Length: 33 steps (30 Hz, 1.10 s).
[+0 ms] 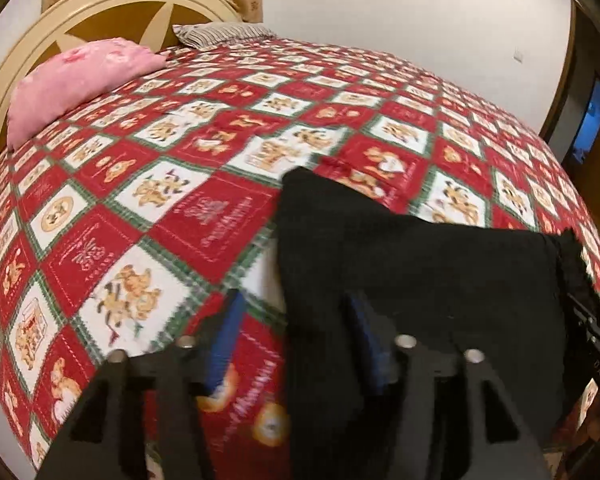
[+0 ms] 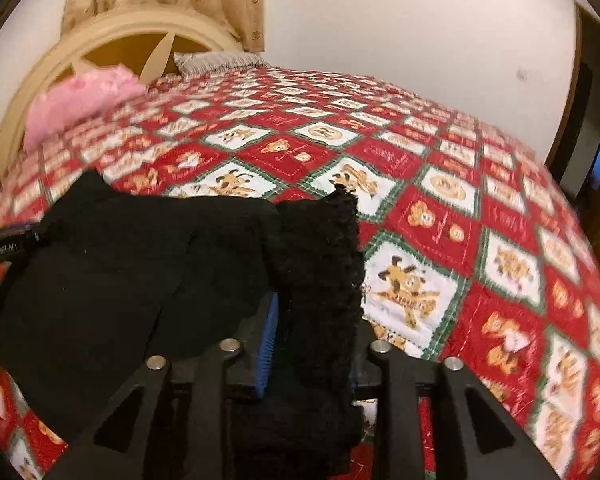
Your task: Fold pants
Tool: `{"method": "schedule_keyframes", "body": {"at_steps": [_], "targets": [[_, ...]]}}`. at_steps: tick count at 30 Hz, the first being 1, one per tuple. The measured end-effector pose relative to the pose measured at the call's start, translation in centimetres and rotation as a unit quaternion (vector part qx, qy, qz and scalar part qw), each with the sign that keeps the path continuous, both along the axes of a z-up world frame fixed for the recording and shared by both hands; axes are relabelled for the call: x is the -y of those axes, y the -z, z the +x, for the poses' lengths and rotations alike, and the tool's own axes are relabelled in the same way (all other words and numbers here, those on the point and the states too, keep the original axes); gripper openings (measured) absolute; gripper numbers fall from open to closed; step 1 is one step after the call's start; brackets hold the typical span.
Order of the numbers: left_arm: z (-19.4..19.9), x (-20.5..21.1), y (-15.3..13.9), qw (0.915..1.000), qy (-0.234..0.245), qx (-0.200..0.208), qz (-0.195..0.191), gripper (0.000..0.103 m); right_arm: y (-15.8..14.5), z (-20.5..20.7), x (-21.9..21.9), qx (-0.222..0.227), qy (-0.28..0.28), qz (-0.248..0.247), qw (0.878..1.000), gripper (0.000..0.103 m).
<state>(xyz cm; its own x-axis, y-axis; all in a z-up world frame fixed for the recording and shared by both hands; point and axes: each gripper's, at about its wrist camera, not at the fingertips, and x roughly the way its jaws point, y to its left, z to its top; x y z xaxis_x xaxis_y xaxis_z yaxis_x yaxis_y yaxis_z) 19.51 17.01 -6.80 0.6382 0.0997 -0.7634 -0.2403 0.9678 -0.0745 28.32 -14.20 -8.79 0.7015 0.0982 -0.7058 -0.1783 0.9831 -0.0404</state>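
We've got the black pants [image 1: 412, 264] on the red quilt [image 1: 180, 208], near its front edge, well away from the pink pillow [image 1: 80, 84] at the headboard end. They look bunched into a wide folded slab, not yet flat or tidy, so we judge a fold done & squaring-up plus maybe another fold left. Left gripper [image 1: 296, 344]: fingers apart, cloth edge lying over one, no pinch. Right gripper [image 2: 312, 344]: fabric btwn blue pads; can't tell if pressed.

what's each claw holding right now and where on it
The left claw is open; the black pants edge lies inside it, unpinched. The right claw straddles their textured edge; grip cannot be told.
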Motion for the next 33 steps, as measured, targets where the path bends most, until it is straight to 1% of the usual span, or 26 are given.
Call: {"method": "schedule_keyframes", "body": {"at_steps": [1,4,5,6,8,9,10,11,12,14,17,21,23,25,28,30,32,33], "targets": [[-0.3,-0.2,-0.2,1.0,-0.003,0.002,0.002,0.06,-0.3,-0.1,0.6,0.0,0.006,0.016,1.0,0.044],[-1.4,-0.4,-1.6,0.9997,-0.008,0.009,0.022,0.06,-1.9,-1.5,2.8,0.004,0.016,0.08,0.997,0.045],[-2.0,-0.3,-2.3,0.9994,-0.007,0.015,0.031,0.06,-2.3,-1.9,3.2,0.005,0.024,0.092,0.995,0.045],[-2.7,0.0,-2.9,0.9988,-0.007,0.02,0.043,0.06,-3.4,-3.1,4.0,0.021,0.051,0.096,0.994,0.045],[-3.6,0.6,-3.7,0.9973,-0.005,0.03,0.066,0.06,-5.3,-5.4,4.2,0.064,0.071,0.094,0.991,0.045],[-4.1,1.1,-4.1,0.9964,-0.005,0.039,0.074,0.06,-6.3,-6.7,3.6,0.088,0.079,0.08,0.99,0.045],[-4.9,2.0,-4.5,0.9953,0.0,0.05,0.082,0.06,-6.7,-7.4,3.0,0.096,0.075,0.069,0.99,0.045],[-4.9,2.5,-4.5,0.9949,0.004,0.053,0.085,0.06,-7.1,-7.9,2.1,0.098,0.062,0.057,0.992,0.04],[-5.2,3.2,-4.5,0.9948,0.009,0.053,0.086,0.06,-7.1,-8.5,0.7,0.093,0.044,0.037,0.994,0.038],[-5.4,4.2,-4.1,0.9949,0.014,0.051,0.085,0.06,-6.5,-8.9,-1.1,0.078,0.019,0.024,0.996,0.038],[-5.3,5.5,-2.6,0.995,0.023,0.029,0.092,0.06,-4.4,-9.0,-2.5,0.05,0.011,0.013,0.999,0.038],[-4.9,6.1,-0.3,0.994,0.024,0.002,0.106,0.06,-0.9,-8.3,-2.1,0.002,0.034,0.014,0.999,0.038],[-5.0,6.1,0.3,0.9936,0.023,0.005,0.111,0.062,0.1,-8.2,-1.8,-0.004,0.038,0.019,0.999,0.038],[-5.0,6.1,0.4,0.9929,0.023,0.009,0.117,0.065,0.0,-8.1,-1.7,-0.007,0.039,0.02,0.999,0.04],[-4.9,6.1,0.6,0.9928,0.02,0.009,0.118,0.069,0.4,-8.1,-2.1,-0.008,0.039,0.006,0.999,0.043],[-5.0,6.1,0.6,0.9924,0.015,0.012,0.122,0.072,0.4,-8.1,-2.3,-0.008,0.041,-0.004,0.999,0.047],[-5.2,6.2,0.5,0.9925,0.016,0.009,0.121,0.072,0.5,-8.0,-2.3,-0.011,0.049,-0.012,0.999,0.065],[-5.3,6.2,0.3,0.993,0.018,0.008,0.117,0.072,0.5,-7.9,-2.2,-0.016,0.057,-0.015,0.998,0.069]]}}
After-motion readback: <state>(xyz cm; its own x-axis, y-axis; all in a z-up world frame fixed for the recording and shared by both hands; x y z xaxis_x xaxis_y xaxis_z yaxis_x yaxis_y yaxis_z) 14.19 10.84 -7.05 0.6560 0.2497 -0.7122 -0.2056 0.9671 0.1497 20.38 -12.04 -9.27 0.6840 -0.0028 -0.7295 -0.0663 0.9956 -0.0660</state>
